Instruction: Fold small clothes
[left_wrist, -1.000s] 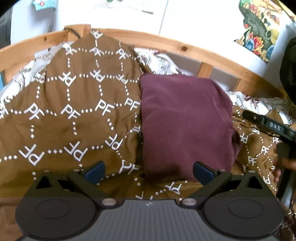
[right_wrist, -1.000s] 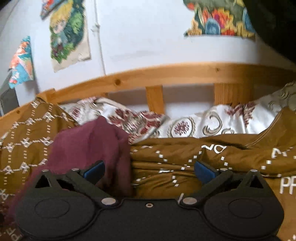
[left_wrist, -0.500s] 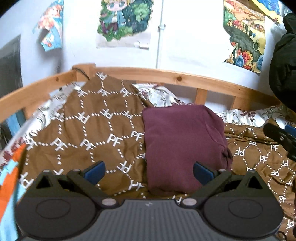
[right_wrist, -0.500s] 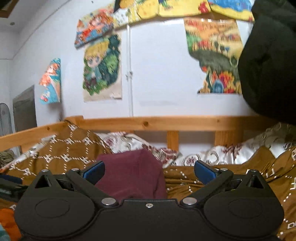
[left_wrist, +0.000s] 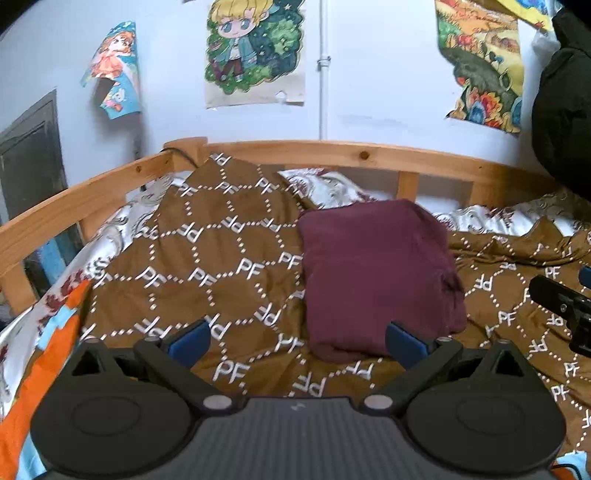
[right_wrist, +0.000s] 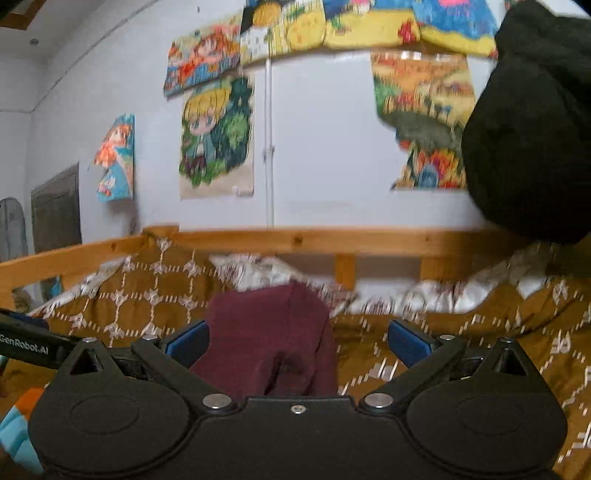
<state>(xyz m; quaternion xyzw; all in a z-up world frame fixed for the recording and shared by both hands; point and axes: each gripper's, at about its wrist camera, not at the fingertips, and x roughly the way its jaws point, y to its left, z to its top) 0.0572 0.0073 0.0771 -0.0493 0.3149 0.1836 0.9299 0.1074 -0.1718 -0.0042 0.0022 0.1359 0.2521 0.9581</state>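
Note:
A folded maroon garment (left_wrist: 376, 273) lies as a compact rectangle on the brown PF-patterned blanket (left_wrist: 207, 266) on the bed. It also shows in the right wrist view (right_wrist: 269, 339). My left gripper (left_wrist: 295, 341) is open and empty, held back above the blanket's near part, just short of the garment's near edge. My right gripper (right_wrist: 297, 339) is open and empty, raised and apart from the garment. Part of the right gripper shows at the right edge of the left wrist view (left_wrist: 565, 302).
A wooden bed rail (left_wrist: 332, 155) runs along the back and left. A white patterned sheet (left_wrist: 332, 188) lies behind the blanket. Orange and light blue cloth (left_wrist: 40, 369) lies at the near left. A black garment (right_wrist: 532, 140) hangs at the upper right. Posters cover the wall.
Both grippers have pulled back and up from the folded maroon garment, so more of the wall and bed shows. The garment has stayed in place.

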